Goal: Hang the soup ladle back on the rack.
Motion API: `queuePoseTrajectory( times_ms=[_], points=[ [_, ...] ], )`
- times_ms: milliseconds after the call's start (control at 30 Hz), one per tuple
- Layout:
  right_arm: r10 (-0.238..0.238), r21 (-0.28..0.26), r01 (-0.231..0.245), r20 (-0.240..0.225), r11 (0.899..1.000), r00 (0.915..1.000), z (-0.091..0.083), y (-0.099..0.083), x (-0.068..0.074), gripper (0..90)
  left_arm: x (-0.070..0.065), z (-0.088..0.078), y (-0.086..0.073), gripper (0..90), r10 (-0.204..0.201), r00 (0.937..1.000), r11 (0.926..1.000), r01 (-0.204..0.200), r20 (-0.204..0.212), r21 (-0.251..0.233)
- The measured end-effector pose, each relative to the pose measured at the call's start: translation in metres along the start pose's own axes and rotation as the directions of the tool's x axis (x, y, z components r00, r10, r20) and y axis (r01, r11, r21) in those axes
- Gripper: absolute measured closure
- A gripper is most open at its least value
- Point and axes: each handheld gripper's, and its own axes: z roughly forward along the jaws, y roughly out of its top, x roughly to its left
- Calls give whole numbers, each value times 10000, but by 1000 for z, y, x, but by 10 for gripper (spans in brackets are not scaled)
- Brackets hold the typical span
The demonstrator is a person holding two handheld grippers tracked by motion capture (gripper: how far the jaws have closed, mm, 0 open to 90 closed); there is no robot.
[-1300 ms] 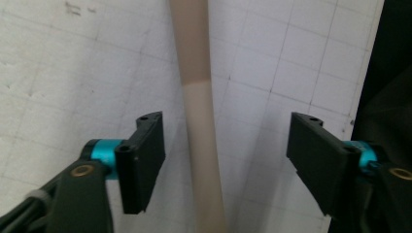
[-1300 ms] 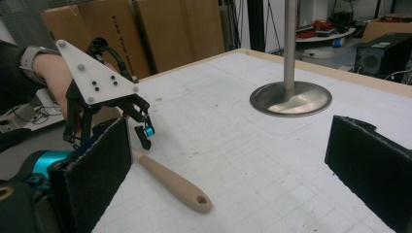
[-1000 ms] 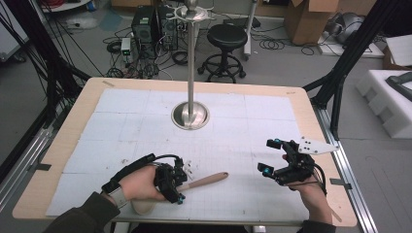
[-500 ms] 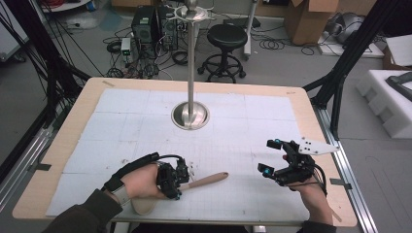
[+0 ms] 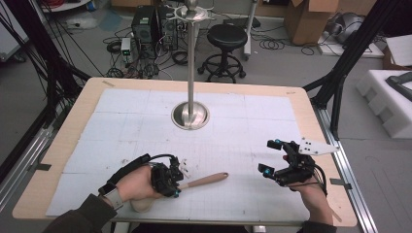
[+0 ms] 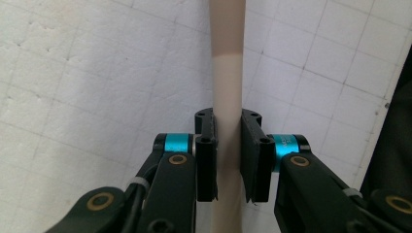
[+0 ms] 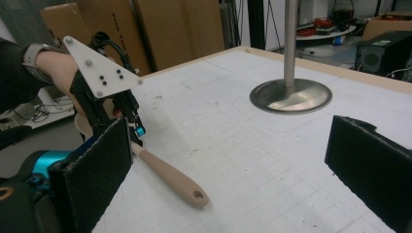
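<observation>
A wooden spoon lies on the white gridded mat near the front edge, its pale handle (image 5: 206, 180) pointing right. Its bowl end (image 5: 141, 205) sticks out under the person's left hand. My left gripper (image 5: 177, 186) has just been closing its jaws, and both black pads press the handle (image 6: 228, 58) from either side. The right gripper view shows that left gripper (image 7: 134, 129) on the handle, whose far end has a hole (image 7: 197, 195). My right gripper (image 5: 268, 156) hovers open at the front right with nothing between its pads (image 7: 92, 165).
A metal stand with a round base (image 5: 190, 116) and a tall pole rises from the middle of the mat; its base (image 7: 291, 95) also shows in the right gripper view. The wooden table edge (image 5: 320, 145) runs along the right. Stool, boxes and cables sit beyond the table.
The left gripper's jaws have closed onto the spoon handle, and the left hand has shifted slightly. The right gripper has stayed put and open.
</observation>
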Motion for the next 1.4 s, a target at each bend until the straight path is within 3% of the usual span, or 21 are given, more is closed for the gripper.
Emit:
queuePoseTrajectory(
  times_ms=[167,333,500,567,633,767,833,867,933,1200,1267,1333,1400],
  points=[
    [66,-59,-65,51,10000,10000,-1,0,0,22,-2,-14,-4,780,-102,9999,9969,95,-87,-777],
    [57,-104,-57,22,9999,10000,-3,0,0,22,-1,-27,-12,780,-414,9989,9882,375,-235,-1483],
    [96,-132,-96,54,9999,9999,-4,0,-1,22,3,-39,-20,779,-809,9966,9693,754,-140,-2339],
    [119,-150,-118,78,9998,9999,-4,0,-1,22,5,-43,-23,780,-1008,9948,9574,933,-135,-2733],
    [88,-155,-87,54,9998,9999,-4,0,-1,22,8,-46,-26,780,-1131,9935,9502,1044,-129,-2938],
    [75,-115,-75,50,9999,10000,-3,0,-1,22,12,-53,-34,779,-1553,9878,9215,1420,-77,-3616],
    [70,-116,-70,55,9999,10000,-3,-1,-1,22,13,-55,-37,780,-1865,9825,8977,1692,-28,-4068],
    [72,-111,-71,67,9999,10000,-3,0,-1,22,14,-56,-39,780,-1909,9816,8908,1706,-63,-4212],
    [75,-117,-75,81,9999,9999,-3,-1,-1,22,15,-60,-43,780,-2054,9786,8673,1754,-140,-4659],
    [73,-67,-73,52,10000,10000,-2,-1,0,22,19,-70,-56,780,-2532,9672,7922,1937,-228,-5788],
    [72,-67,-71,52,10000,10000,-2,-1,0,22,20,-73,-58,779,-2646,9642,7636,1972,-194,-6148],
    [76,-75,-76,62,9999,10000,-2,-1,0,22,21,-75,-59,780,-2774,9606,7411,2016,-187,-6404],
    [74,-63,-74,57,10000,10000,-2,-1,0,22,23,-77,-61,780,-2823,9591,7247,1978,-225,-6600]
  ],
)
